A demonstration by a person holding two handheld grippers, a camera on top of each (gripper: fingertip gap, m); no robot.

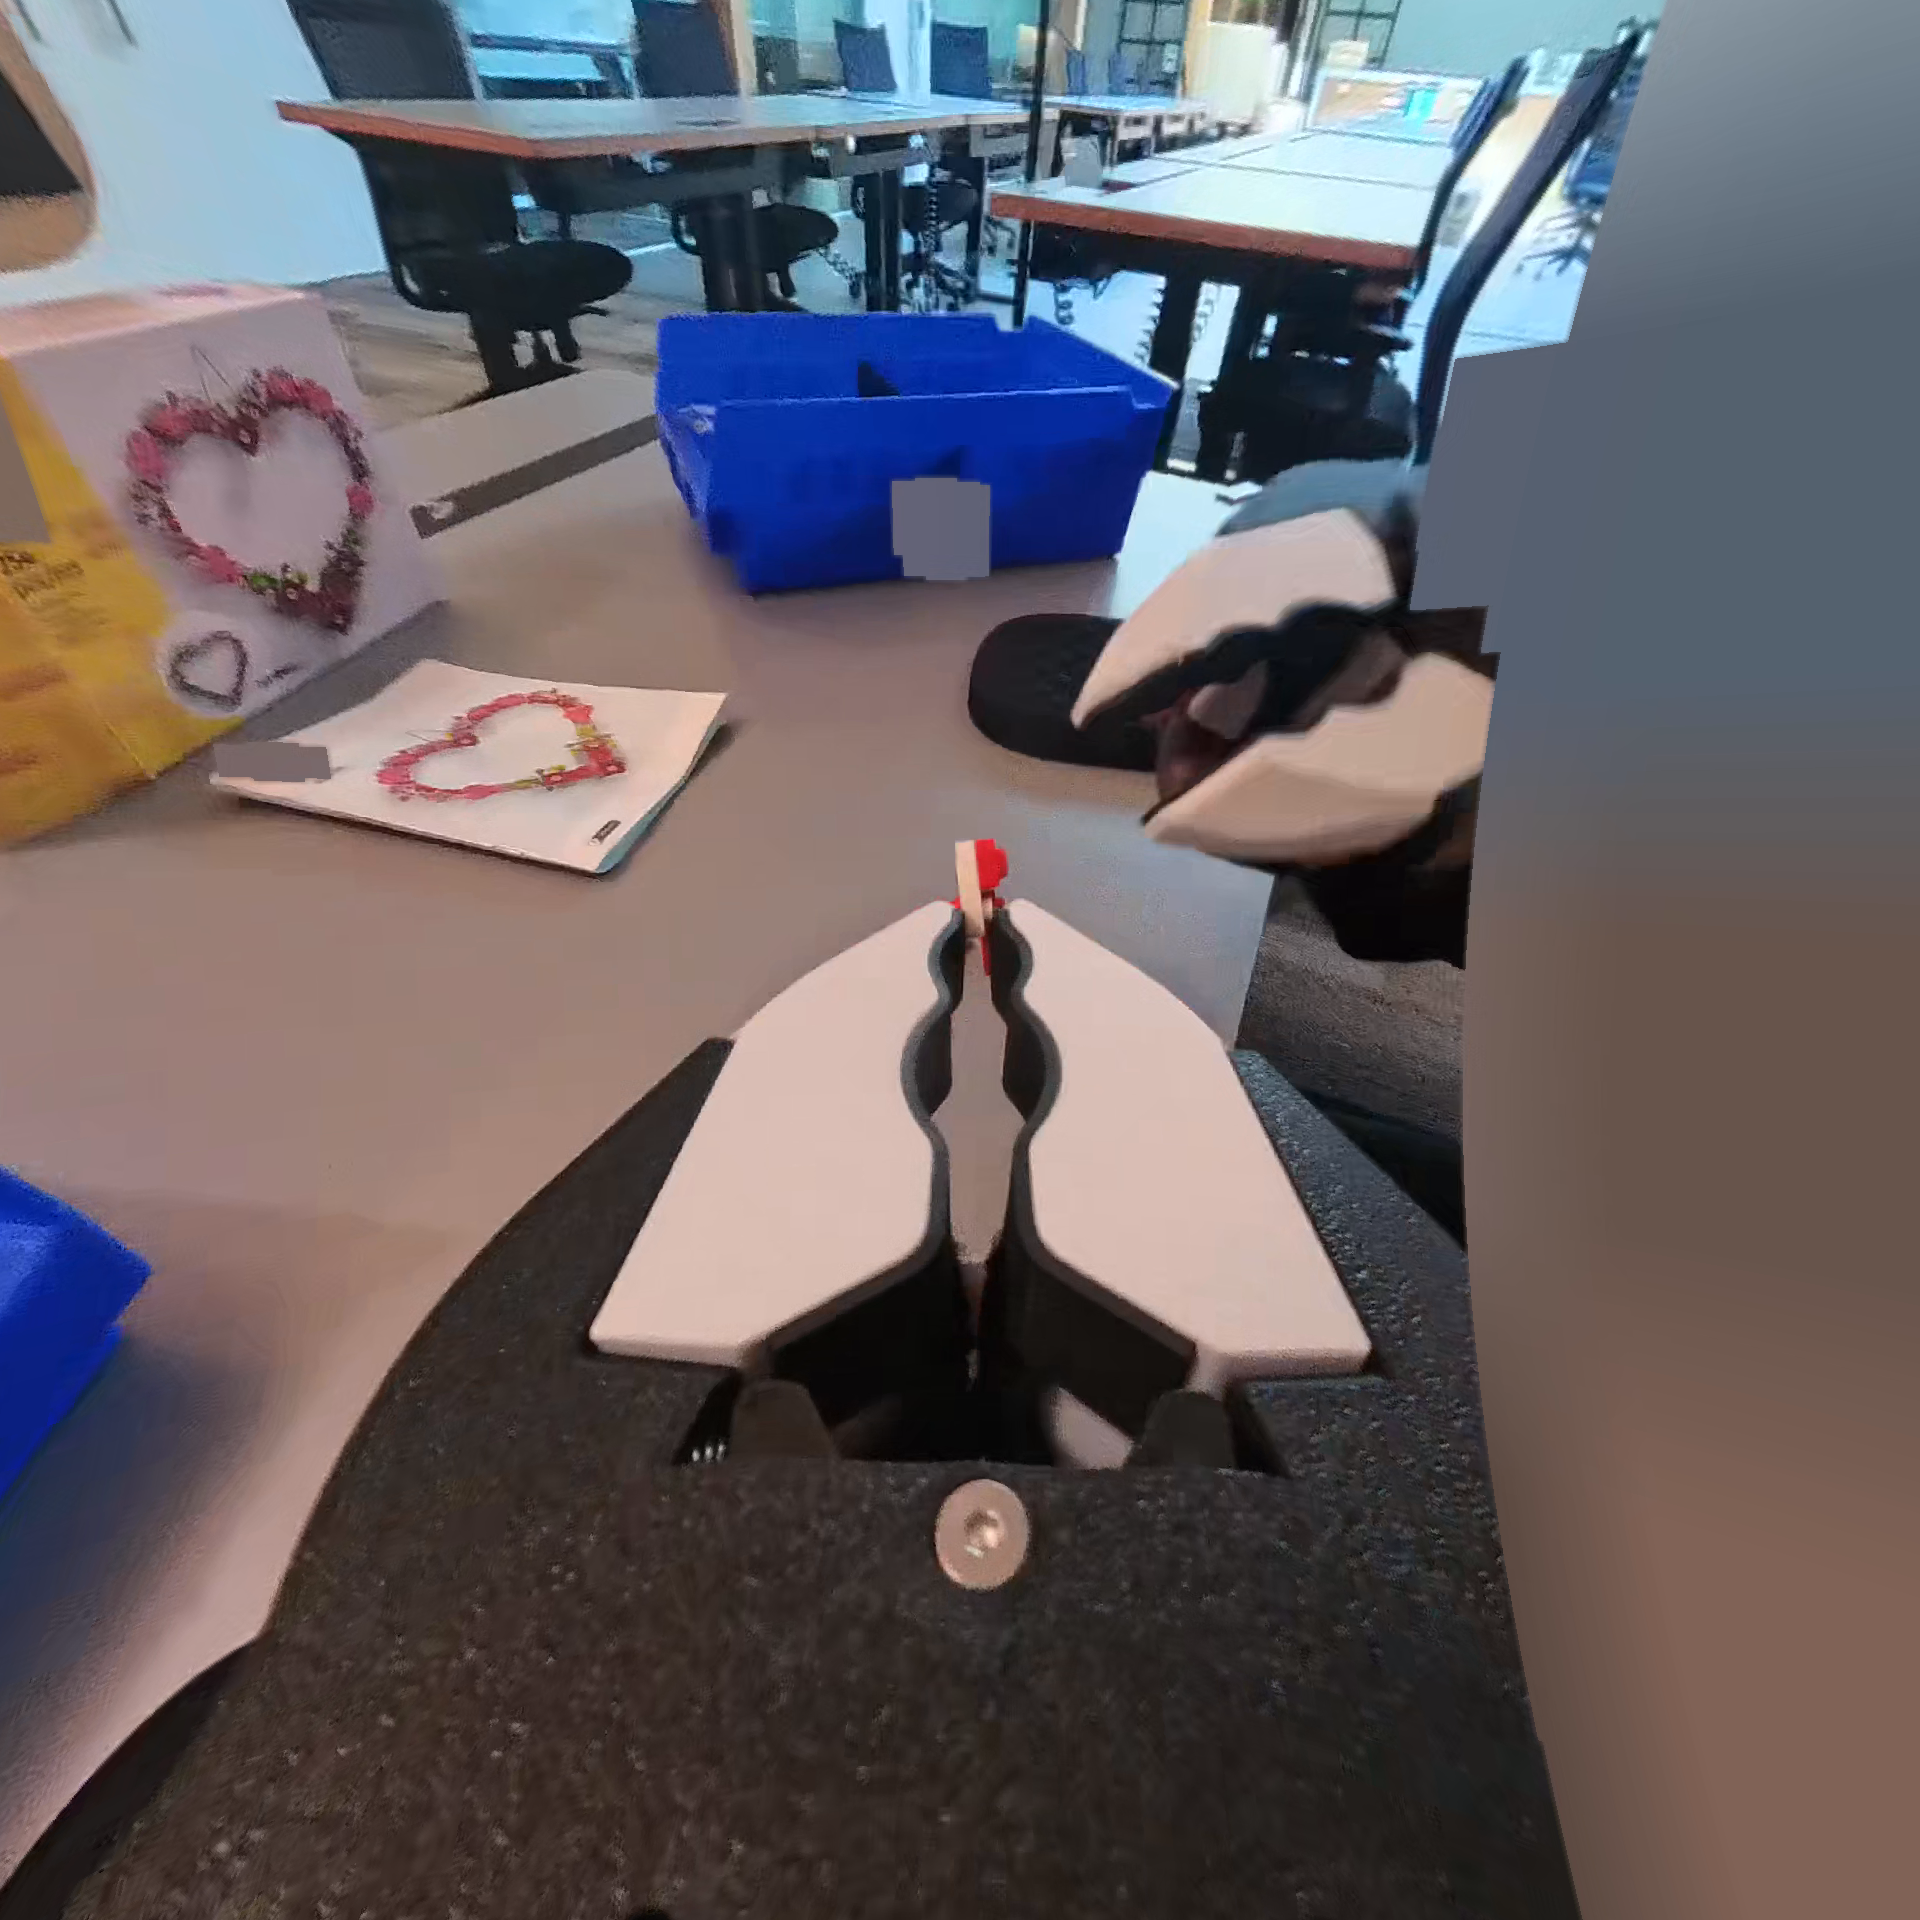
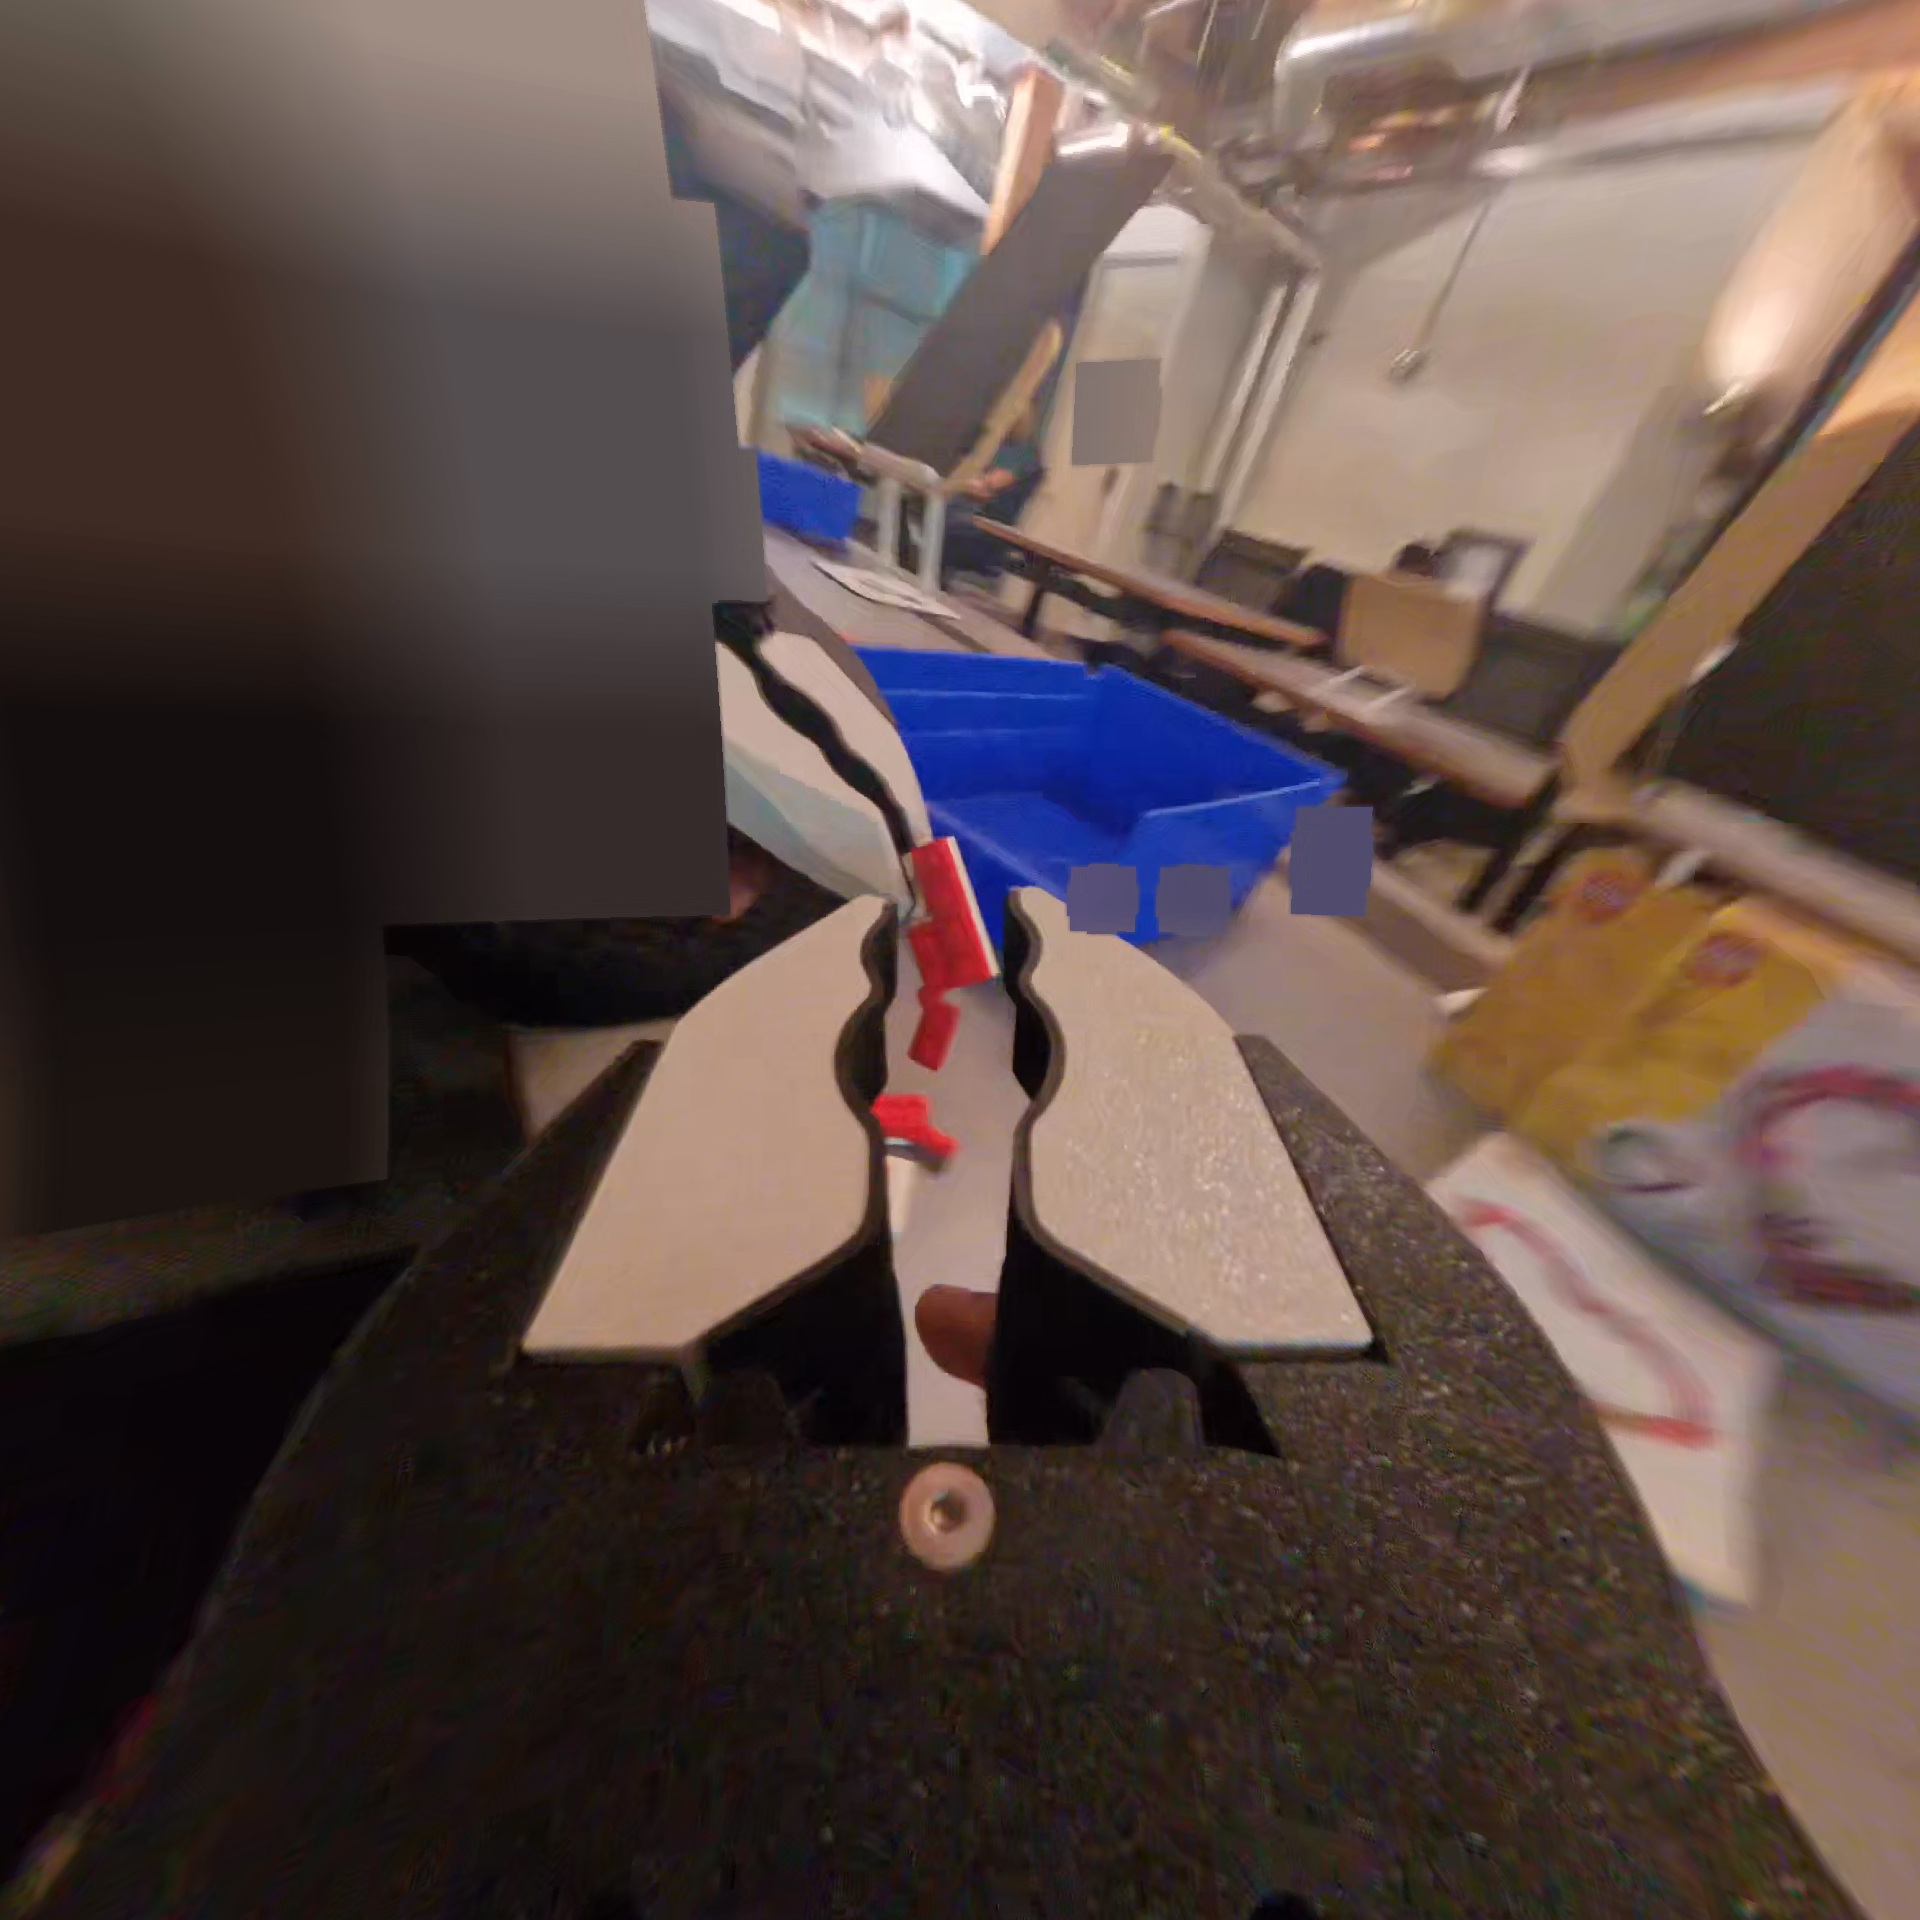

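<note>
My left gripper is shut on a small red and white brick piece, which stands up out of its fingertips above the grey table. My right gripper comes in from the right with its jaws apart, a short way from that piece. In the right wrist view the right gripper is open, and the red and white piece sits just ahead of its fingertips, held by the left gripper from the upper left. More small red bits show lower in the gap; I cannot tell whether they are attached.
A blue bin stands at the back of the table and also shows in the right wrist view. A box with a heart wreath picture and a booklet lie left. Another blue bin is near left. A black pad lies right.
</note>
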